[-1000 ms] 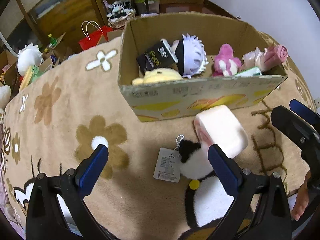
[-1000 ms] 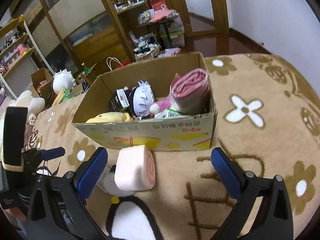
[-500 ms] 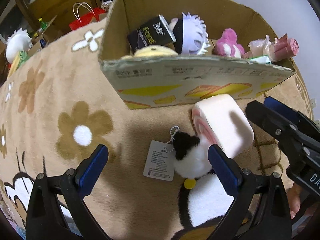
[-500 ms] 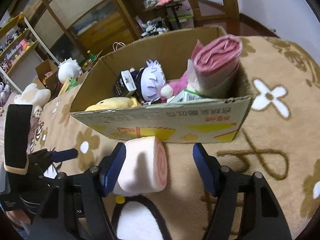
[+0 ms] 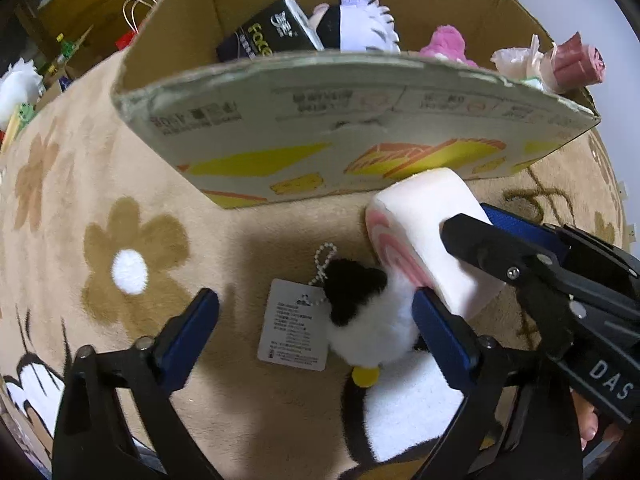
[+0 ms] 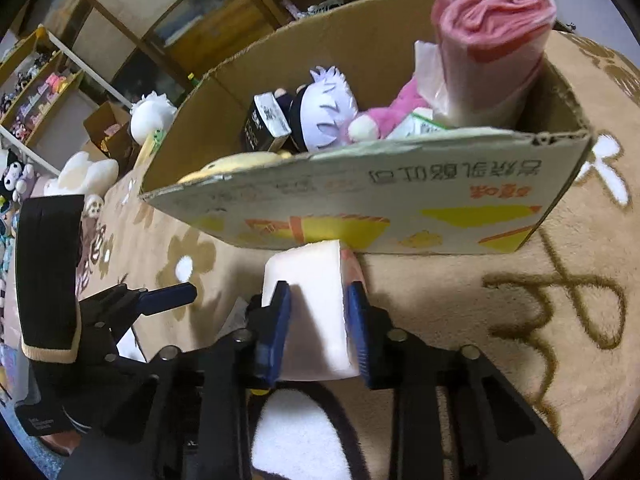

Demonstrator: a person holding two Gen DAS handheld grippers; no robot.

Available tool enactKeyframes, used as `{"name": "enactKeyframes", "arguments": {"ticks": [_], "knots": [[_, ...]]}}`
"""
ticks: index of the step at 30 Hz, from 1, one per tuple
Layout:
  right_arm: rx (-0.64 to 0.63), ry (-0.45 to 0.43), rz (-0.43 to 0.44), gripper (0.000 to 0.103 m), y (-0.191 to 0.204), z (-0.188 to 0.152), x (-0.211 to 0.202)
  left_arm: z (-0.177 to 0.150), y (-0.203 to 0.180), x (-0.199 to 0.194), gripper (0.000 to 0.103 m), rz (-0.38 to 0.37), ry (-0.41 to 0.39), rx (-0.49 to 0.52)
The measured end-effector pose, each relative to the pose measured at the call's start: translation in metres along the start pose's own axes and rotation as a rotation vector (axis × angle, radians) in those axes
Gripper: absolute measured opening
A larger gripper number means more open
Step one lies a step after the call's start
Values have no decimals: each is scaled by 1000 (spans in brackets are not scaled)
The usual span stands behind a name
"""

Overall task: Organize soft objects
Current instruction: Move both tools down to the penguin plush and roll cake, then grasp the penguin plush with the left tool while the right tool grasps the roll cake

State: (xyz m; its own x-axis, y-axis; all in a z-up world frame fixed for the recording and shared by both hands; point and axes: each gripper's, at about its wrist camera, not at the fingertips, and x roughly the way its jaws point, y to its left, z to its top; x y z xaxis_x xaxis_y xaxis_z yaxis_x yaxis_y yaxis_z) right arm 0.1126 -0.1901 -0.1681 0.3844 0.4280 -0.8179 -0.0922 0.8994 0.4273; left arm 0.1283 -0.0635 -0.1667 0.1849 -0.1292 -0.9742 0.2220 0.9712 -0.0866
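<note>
Both grippers had come down toward the tan flower-patterned carpet (image 5: 132, 208) since the earlier frames, and the printed cardboard box (image 5: 320, 136) loomed larger in each view. Right gripper (image 6: 316, 332) had just been closing; its blue pads now pressed both flanks of the white foam swiss-roll toy with the pink spiral end (image 6: 308, 304), denting it slightly. Roll still sat on the carpet, just in front of the box's near wall. Left gripper (image 5: 316, 320) had narrowed a little but stood open, jaws straddling the small black-and-white plush keychain with paper tag (image 5: 360, 320); no pad touched it.

Step in hand, by my reading: pick-up of the roll, grip made, lift not yet begun. Next move would call for a rise clear of the box rim, then forward over the wall into a gap among the plush toys and pink rolled bag (image 6: 492, 40) already inside. Foam may slip if squeezed unevenly.
</note>
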Motion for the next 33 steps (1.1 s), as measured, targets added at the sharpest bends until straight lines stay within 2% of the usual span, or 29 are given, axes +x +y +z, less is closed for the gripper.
{"name": "enactKeyframes", "arguments": {"ticks": [1, 6, 8, 10, 12, 14, 21, 28, 30, 33], "knots": [[-4, 4, 0, 21, 0, 0, 1, -1, -1, 3, 86, -19, 15, -6], [-18, 2, -30, 15, 4, 0, 0, -3, -6, 15, 73, -48, 59, -4], [-27, -6, -44, 15, 5, 0, -3, -5, -8, 21, 67, -27, 63, 15], [-36, -15, -56, 15, 6, 1, -7, -7, -16, 20, 61, -8, 35, 44], [-43, -21, -72, 14, 7, 1, -9, -8, -21, 18, 45, -25, 15, 50], [-41, -26, -77, 14, 6, 2, -12, -11, -24, 16, 36, -49, 7, 44], [-57, -68, -105, 14, 12, 3, -22, -17, -17, 4, 32, -53, -48, 8], [-99, -116, -127, 12, 17, -2, -41, -37, -18, -24, 32, -35, -134, 26], [-100, -128, -126, 12, 17, -5, -48, -46, -24, -33, 32, -31, -166, 36], [-99, -153, -129, 12, 19, -9, -61, -42, -18, -49, 32, -24, -232, 46]]}}
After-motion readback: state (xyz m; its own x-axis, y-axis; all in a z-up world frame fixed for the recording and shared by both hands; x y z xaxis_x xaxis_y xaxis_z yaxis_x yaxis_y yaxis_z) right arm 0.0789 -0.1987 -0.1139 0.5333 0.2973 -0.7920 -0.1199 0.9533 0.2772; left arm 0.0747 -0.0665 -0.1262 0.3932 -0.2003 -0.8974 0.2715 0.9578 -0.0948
